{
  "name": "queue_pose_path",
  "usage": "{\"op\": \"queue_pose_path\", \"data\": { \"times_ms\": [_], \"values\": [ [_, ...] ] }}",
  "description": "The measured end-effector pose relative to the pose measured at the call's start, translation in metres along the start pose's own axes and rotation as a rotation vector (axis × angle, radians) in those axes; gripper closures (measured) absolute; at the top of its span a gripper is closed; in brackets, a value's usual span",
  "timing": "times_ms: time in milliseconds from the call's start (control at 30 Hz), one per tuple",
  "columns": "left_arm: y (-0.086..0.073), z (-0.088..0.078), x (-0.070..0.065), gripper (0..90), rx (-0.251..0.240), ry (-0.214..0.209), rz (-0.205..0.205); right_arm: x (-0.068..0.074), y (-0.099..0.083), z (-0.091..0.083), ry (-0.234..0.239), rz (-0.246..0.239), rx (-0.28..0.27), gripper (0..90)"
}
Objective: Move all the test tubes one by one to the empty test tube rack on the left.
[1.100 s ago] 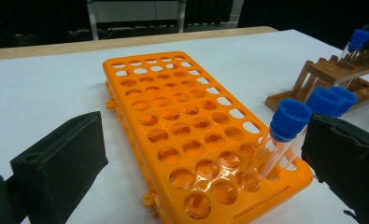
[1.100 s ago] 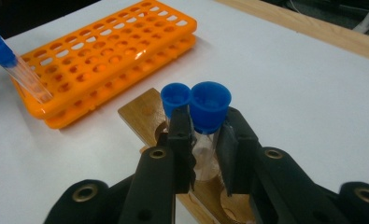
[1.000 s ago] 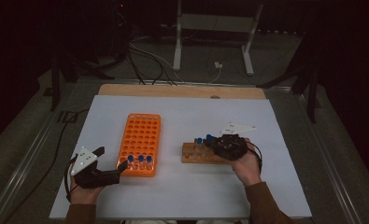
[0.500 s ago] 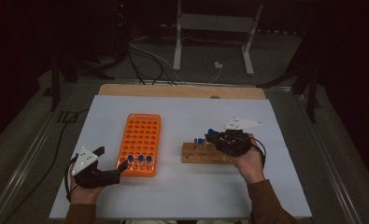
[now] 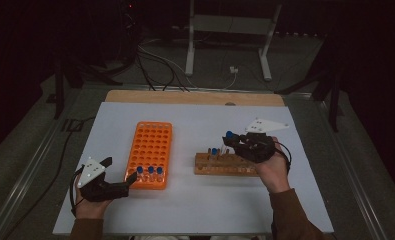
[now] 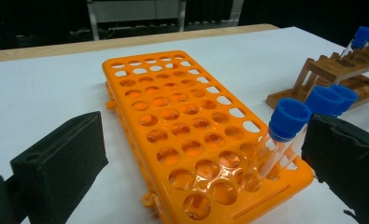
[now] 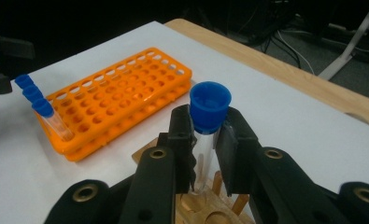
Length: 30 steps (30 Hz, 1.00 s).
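Observation:
My right gripper (image 5: 236,142) is shut on a clear test tube with a blue cap (image 5: 229,135) and holds it upright just above the wooden rack (image 5: 225,165). In the right gripper view both pads clamp the tube (image 7: 209,109) below its cap, with the wooden rack (image 7: 205,205) underneath. Another blue-capped tube (image 5: 214,151) stands in that rack. The orange rack (image 5: 150,150) holds three blue-capped tubes (image 5: 149,170) in its near row. My left gripper (image 5: 119,170) rests open at the orange rack's near left corner. Its jaws straddle that rack (image 6: 173,107) in the left gripper view, with the capped tubes (image 6: 289,119) by the right jaw.
The white table top (image 5: 195,200) has a wooden strip (image 5: 195,97) along its far edge. Beyond it lie cables and a metal stand (image 5: 225,45) on the dark floor. A cable trails from each gripper.
My right gripper has risen with the blue-capped tube, lifting it up from the wooden rack. The left gripper has stayed where it was.

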<state>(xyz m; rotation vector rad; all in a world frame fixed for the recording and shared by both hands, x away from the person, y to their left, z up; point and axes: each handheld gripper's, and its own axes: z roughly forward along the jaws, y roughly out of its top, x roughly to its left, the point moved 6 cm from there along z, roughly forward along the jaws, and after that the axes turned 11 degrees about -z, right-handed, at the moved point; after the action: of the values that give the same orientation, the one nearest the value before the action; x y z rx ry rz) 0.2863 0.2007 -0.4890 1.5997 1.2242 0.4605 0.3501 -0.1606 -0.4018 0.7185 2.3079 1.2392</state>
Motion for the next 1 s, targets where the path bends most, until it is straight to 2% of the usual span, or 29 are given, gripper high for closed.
{"op": "queue_pose_path", "data": {
  "times_ms": [433, 667, 1000],
  "values": [
    [0.000, 0.000, -0.001, 0.5, 0.001, -0.002, 0.001, -0.006, 0.023, -0.001, -0.007, -0.002, -0.042, 77.0],
    [0.001, 0.000, 0.000, 0.5, -0.004, 0.000, 0.005, 0.000, 0.028, 0.014, 0.021, -0.007, -0.036, 77.0],
    [0.003, 0.000, -0.002, 0.5, -0.010, 0.013, 0.024, 0.017, 0.031, 0.038, 0.055, -0.016, -0.023, 76.9]
  ]
}}
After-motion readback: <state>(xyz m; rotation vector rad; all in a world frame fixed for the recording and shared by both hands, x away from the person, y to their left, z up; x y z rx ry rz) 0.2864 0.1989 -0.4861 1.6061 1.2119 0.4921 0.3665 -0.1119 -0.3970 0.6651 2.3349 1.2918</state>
